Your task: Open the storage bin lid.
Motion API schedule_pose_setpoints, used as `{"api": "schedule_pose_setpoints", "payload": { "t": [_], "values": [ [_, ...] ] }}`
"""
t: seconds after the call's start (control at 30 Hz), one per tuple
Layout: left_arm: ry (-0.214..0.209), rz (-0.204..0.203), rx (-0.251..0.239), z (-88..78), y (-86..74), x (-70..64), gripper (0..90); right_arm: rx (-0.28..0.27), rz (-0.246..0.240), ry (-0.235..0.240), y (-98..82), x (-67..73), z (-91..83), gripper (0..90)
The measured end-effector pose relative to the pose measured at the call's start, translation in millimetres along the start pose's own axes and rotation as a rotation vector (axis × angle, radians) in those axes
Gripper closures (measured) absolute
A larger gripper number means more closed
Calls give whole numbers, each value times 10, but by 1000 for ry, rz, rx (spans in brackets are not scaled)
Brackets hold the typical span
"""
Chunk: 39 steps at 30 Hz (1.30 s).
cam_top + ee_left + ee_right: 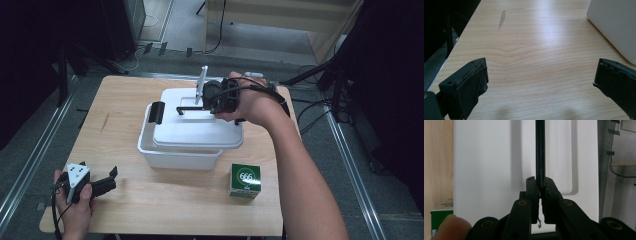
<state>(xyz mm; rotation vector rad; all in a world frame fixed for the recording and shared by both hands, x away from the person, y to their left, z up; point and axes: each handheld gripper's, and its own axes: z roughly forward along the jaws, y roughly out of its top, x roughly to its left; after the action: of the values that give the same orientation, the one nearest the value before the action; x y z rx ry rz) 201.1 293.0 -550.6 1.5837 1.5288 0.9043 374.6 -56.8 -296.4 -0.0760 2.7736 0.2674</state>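
The right hand-held gripper point(541, 195) is closed on the thin black bar handle point(540, 150) of the white plastic box lid point(197, 127) on the light wooden surface point(125, 200), while the left hand-held gripper point(540, 82) rests wide open, empty.

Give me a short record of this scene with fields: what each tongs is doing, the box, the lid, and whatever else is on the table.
right tongs: shut on the lid's black handle, above the box
left tongs: open, nothing between them, low over the table's near left corner
lid: white, sitting slightly askew on the box, handle swung up
box: white plastic, mid-table, black latch at its left end
green carton: on the table, in front of the box's right end
table: light wood
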Motion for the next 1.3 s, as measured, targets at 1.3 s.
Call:
{"api": "schedule_pose_setpoints", "payload": {
  "t": [1.3],
  "values": [
    [13, -4, -8, -2, -2, -7, 0, -17, 199, -7, -1350, -3, -331, 857]
  ]
}}
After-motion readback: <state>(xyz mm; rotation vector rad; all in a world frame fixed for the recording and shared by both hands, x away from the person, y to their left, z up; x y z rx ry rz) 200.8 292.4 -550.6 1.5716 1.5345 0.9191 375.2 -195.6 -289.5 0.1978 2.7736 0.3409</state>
